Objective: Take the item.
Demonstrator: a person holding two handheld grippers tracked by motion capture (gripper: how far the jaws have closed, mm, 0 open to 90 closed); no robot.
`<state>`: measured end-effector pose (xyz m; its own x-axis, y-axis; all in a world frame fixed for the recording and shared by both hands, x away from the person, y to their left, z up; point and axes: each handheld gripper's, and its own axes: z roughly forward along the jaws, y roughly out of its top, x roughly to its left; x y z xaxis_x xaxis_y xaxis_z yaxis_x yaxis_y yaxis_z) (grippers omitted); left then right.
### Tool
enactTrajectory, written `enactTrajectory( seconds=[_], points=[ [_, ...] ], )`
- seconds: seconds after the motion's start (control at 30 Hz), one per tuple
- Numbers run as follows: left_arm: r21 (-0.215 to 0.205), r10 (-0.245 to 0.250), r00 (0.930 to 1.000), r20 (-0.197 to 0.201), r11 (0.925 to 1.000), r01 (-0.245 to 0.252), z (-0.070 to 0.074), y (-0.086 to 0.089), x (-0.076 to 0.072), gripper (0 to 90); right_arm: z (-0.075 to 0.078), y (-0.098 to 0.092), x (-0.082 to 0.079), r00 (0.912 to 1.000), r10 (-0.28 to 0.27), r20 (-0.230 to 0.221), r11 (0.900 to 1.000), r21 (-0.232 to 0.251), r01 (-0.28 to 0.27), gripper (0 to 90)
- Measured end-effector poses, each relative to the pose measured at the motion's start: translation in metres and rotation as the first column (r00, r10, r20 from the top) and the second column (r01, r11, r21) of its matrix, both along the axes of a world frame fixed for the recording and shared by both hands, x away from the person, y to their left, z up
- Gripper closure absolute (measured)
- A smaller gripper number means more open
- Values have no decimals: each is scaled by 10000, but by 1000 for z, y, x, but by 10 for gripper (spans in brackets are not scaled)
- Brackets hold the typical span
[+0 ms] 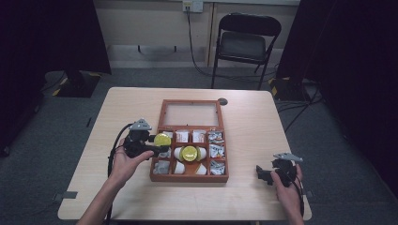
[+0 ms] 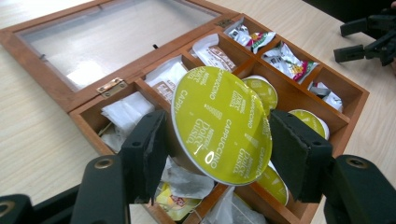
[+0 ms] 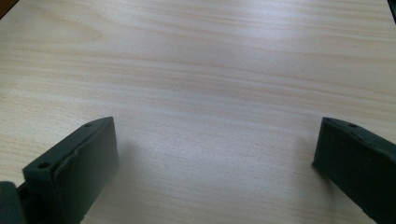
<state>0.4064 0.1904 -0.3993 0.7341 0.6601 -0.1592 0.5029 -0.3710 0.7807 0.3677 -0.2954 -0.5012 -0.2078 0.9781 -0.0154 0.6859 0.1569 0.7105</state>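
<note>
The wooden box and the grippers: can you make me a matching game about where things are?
Things:
1. coffee capsule
2. right gripper
3. glass lid
4. folding chair

Places or states:
a. lying open flat on the table
b. clamped in the left gripper
c. open over bare table
d. on the floor behind the table

Pairs: 1-b, 2-c, 3-a, 4-d

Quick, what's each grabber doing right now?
Left gripper: closed on a yellow-lidded coffee capsule, above the wooden box.
Right gripper: open, holding nothing, over the table.
</note>
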Motion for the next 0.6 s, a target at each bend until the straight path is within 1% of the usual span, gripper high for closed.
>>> enactTrajectory(
  seconds=[0.07, 0.1, 0.13, 0.17, 0.2, 0.23, 0.27, 0.3, 0.47, 0.53, 0.57, 0.6],
  points=[
    [-20, 55, 10000, 20, 10000, -55, 1, 3, 0, 391, 0, 0, 0, 10000, -4, -3, 10000, -2, 4, 0],
    [-87, 177, 9998, 69, 9998, -176, 3, 7, -1, 391, 0, 0, 0, 10000, -3, -1, 10000, 1, 3, 0],
    [-87, 177, 9998, 69, 9998, -176, 3, 7, -1, 391, 0, 0, 0, 10000, -2, -1, 10000, -2, 2, 0],
    [-180, 298, 9995, 92, 9994, -296, 4, 11, -1, 391, 0, 0, 0, 10000, -3, 0, 10000, -1, 3, 0],
    [-180, 298, 9995, 92, 9994, -296, 4, 11, -1, 391, 0, 0, 0, 10000, -1, 1, 10000, -2, 1, 0],
    [-317, 402, 9991, 155, 9987, -397, 6, 15, -2, 391, 0, 0, 0, 10000, -1, 0, 10000, -1, 1, 0],
    [-317, 402, 9991, 155, 9987, -397, 6, 15, -2, 391, 0, 0, 0, 10000, -1, 0, 10000, -1, 1, 0],
    [-430, 395, 9988, 297, 9983, -382, 10, 19, -4, 391, 0, 0, 0, 10000, -5, -3, 10000, 1, 5, 0],
    [-358, 585, 9976, 357, 9977, -573, 16, 24, -6, 391, 0, 0, 0, 10000, -5, -2, 10000, -1, 5, 0],
    [-413, 739, 9966, 369, 9965, -724, 16, 26, -6, 391, 0, 0, 0, 10000, 2, -2, 10000, -3, -2, 0],
    [-526, 797, 9961, 373, 9956, -777, 16, 29, -7, 391, 0, 0, 0, 10000, 10, 2, 10000, -6, -10, 0],
    [-526, 797, 9961, 373, 9956, -777, 16, 29, -7, 391, 0, 0, 0, 10000, 10, 2, 10000, -6, -10, 0]
  ],
)
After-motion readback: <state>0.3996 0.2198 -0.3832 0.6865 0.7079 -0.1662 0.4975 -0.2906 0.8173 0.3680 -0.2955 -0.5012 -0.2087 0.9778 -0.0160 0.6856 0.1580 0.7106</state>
